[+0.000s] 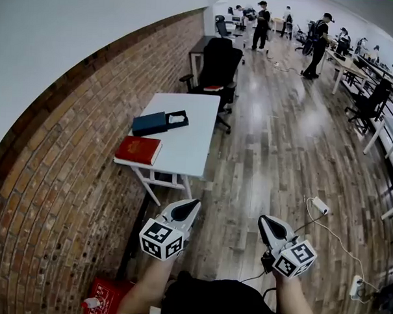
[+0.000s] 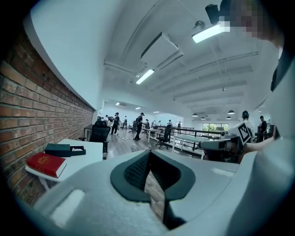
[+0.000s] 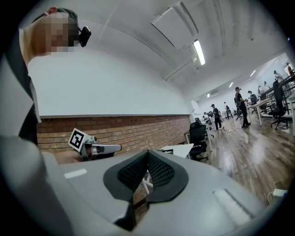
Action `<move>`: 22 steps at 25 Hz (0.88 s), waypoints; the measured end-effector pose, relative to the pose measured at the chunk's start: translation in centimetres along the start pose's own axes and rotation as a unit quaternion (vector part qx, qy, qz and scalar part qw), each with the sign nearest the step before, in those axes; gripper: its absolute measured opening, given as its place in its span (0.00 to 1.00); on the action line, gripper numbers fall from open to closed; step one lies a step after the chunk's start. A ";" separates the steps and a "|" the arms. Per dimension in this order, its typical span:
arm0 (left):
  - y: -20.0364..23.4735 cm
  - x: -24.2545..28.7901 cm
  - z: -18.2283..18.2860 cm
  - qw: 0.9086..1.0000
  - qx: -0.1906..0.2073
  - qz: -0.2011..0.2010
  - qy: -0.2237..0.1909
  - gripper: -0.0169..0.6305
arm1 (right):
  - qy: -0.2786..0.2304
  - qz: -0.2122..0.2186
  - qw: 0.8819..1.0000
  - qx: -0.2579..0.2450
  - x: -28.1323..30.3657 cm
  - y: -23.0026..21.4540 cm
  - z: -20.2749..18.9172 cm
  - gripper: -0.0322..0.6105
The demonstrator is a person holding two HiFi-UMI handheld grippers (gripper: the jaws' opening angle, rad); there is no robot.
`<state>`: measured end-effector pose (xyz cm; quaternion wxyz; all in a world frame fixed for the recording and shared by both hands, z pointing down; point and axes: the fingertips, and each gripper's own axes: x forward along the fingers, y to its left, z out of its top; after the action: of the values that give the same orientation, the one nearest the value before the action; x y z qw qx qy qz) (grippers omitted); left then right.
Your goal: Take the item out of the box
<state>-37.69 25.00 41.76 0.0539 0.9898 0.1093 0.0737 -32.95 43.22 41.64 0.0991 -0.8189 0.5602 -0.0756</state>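
A dark teal box [image 1: 152, 123] lies open on the white table [image 1: 190, 153] by the brick wall, with a white item [image 1: 177, 119] in its open half. A red box [image 1: 138, 149] lies nearer me on the same table. Both grippers hang over the wooden floor, well short of the table. My left gripper [image 1: 188, 208] is shut and holds nothing. My right gripper [image 1: 266, 222] is also shut and holds nothing. In the left gripper view the teal box [image 2: 63, 149] and the red box [image 2: 46, 164] sit at the far left, beyond the shut jaw tips [image 2: 148, 153].
A black office chair [image 1: 217, 66] stands behind the table. The brick wall [image 1: 59, 179] runs along the left. A white power adapter [image 1: 320, 205] and cable lie on the floor at right. A red object [image 1: 106, 293] sits by my feet. People stand at desks far back.
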 end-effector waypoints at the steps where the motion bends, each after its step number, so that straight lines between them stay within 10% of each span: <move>1: -0.7 0.0 -0.3 1.000 0.000 0.001 0.002 0.04 | 0.003 0.001 1.000 0.003 -0.8 -0.2 -0.3 0.05; 22: -0.3 7.0 -2.9 0.999 -0.021 -0.039 0.032 0.04 | 0.040 -0.048 0.996 0.062 -0.8 -7.3 -3.2 0.05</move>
<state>-31.44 27.07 45.50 0.0735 0.9806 0.1476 0.1057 -27.42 46.25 46.53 0.1236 -0.8332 0.5184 -0.1475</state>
